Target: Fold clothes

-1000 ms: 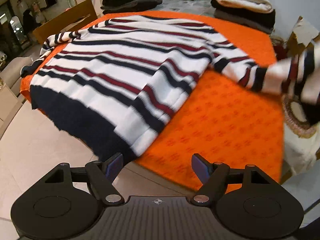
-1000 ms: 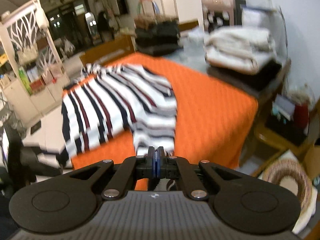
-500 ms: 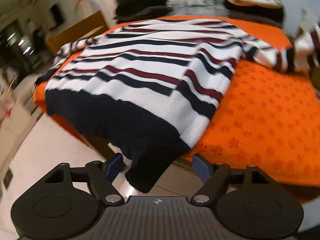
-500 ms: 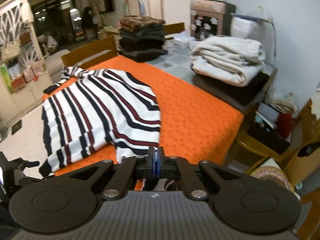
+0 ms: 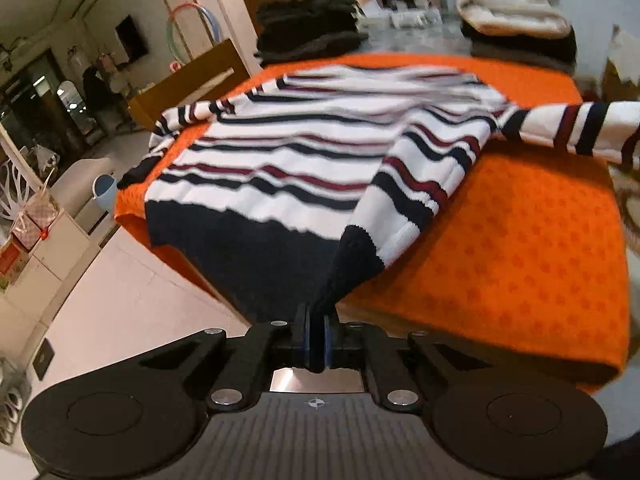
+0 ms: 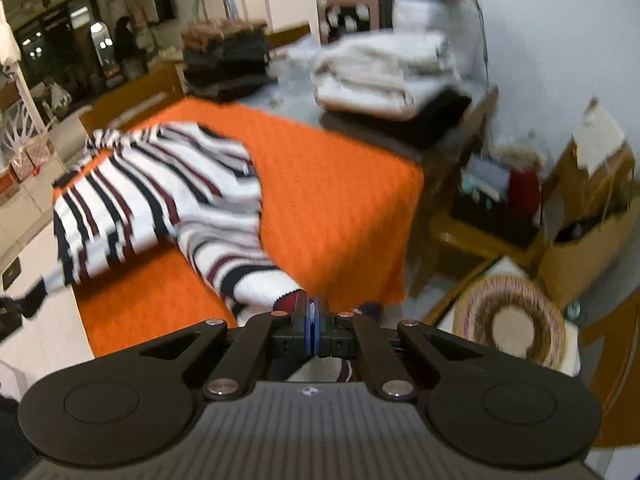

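Left gripper (image 5: 316, 336) pinches the striped sweater (image 5: 304, 168) by its dark hem; right gripper (image 6: 313, 326) clamps its sleeve (image 6: 256, 280), orange cloth (image 6: 340, 200) ahead.

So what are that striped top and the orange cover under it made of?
The striped sweater looks like a soft knit, maybe wool or acrylic: ribbed dark hem, stepped stitches along the stripe edges. The orange cover seems a matte woven or knitted cloth with a repeating raised pattern; the fibre can't be told.

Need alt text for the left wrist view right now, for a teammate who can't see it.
The left claw is shut on the dark hem corner of a striped sweater, which lies spread on an orange cloth. One sleeve stretches off to the right; folded piles sit behind.
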A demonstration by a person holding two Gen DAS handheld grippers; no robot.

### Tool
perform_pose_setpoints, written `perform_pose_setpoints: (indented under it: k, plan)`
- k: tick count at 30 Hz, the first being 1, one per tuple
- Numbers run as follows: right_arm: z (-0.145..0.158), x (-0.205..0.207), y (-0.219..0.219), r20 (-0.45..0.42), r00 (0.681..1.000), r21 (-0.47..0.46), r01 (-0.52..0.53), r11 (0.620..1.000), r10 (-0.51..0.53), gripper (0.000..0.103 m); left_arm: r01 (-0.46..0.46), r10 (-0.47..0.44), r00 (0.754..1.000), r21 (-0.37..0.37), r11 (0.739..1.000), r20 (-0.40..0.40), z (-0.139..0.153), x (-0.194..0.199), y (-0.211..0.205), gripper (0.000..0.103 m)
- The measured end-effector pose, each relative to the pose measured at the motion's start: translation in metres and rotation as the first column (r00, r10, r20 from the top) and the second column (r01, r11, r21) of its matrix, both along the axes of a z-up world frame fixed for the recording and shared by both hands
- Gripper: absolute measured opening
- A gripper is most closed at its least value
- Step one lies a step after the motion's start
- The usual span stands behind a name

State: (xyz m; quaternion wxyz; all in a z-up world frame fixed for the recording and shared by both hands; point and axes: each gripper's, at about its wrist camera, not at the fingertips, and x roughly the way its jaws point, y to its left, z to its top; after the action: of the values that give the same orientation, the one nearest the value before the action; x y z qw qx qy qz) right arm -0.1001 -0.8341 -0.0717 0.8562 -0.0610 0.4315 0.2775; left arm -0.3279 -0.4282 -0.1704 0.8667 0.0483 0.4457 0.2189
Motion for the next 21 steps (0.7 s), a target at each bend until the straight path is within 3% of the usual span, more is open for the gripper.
perform_pose_setpoints:
  k: [4,8,13,21]
  plan:
    - [-0.045,-0.004,-0.008,-0.088,0.996,-0.029,0.007,1.0,-0.01,0.003,-0.002,0.001,1.0,-0.055,0.998,-0.023,-0.017,-0.005,-0.001,0.015]
    - [-0.067,-0.008,-0.011,-0.125,0.992,-0.04,0.017,0.999,-0.022,0.005,-0.008,0.008,1.0,-0.12,0.993,-0.006,-0.011,-0.015,0.002,0.036]
    - [-0.061,-0.004,0.005,-0.111,0.994,-0.005,0.011,1.0,-0.011,0.01,-0.026,0.032,0.999,-0.148,0.989,0.041,0.005,-0.013,0.021,0.052]
    - [-0.044,0.016,0.062,-0.06,0.997,0.043,0.049,0.998,-0.047,0.011,-0.059,0.083,0.99,-0.192,0.98,0.118,0.001,-0.008,0.092,0.053]
